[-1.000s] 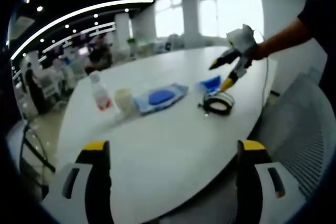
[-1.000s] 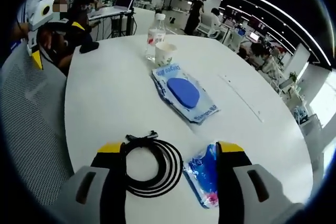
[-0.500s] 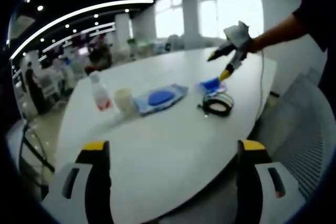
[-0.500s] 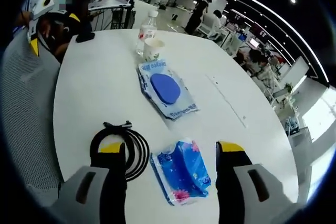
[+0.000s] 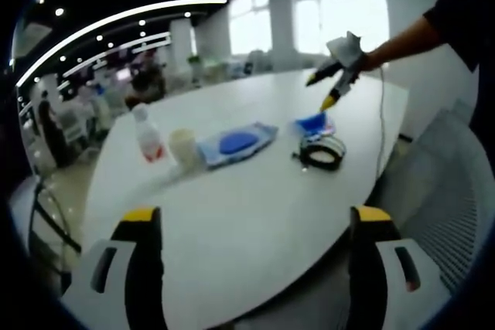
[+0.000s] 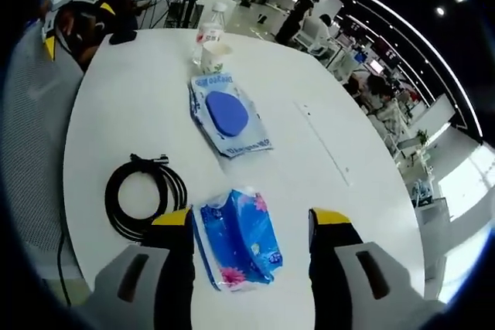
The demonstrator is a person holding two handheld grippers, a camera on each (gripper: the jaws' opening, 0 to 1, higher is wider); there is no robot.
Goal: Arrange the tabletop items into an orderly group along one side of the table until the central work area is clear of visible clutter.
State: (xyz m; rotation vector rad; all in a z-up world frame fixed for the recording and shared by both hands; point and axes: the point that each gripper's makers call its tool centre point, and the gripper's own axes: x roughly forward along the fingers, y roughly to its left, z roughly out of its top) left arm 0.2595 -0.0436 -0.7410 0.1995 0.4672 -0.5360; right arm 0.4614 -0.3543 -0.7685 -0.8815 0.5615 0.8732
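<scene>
A blue tissue pack [image 6: 237, 237] lies on the white table [image 6: 309, 175] between the spread jaws of my right gripper [image 6: 250, 226], which is open above it. A coiled black cable [image 6: 145, 195] lies just left of the pack. Farther off lie a clear bag with a blue disc [image 6: 224, 115], a paper cup [image 6: 216, 57] and a water bottle [image 6: 207, 30]. In the left gripper view, my left gripper [image 5: 251, 226] is open over the near table edge, with the bottle [image 5: 148, 137], cup [image 5: 182, 147], bag [image 5: 237, 144], cable [image 5: 321, 152] and pack [image 5: 312, 124] beyond, and the right gripper [image 5: 331, 86] above the pack.
A grey mesh chair [image 5: 445, 191] stands at the table's right edge in the left gripper view. A black object [image 6: 122, 36] rests at the table's far left edge in the right gripper view. People and desks fill the office behind.
The right gripper has shifted from over the cable to over the blue tissue pack and risen a little. The left gripper has stayed still.
</scene>
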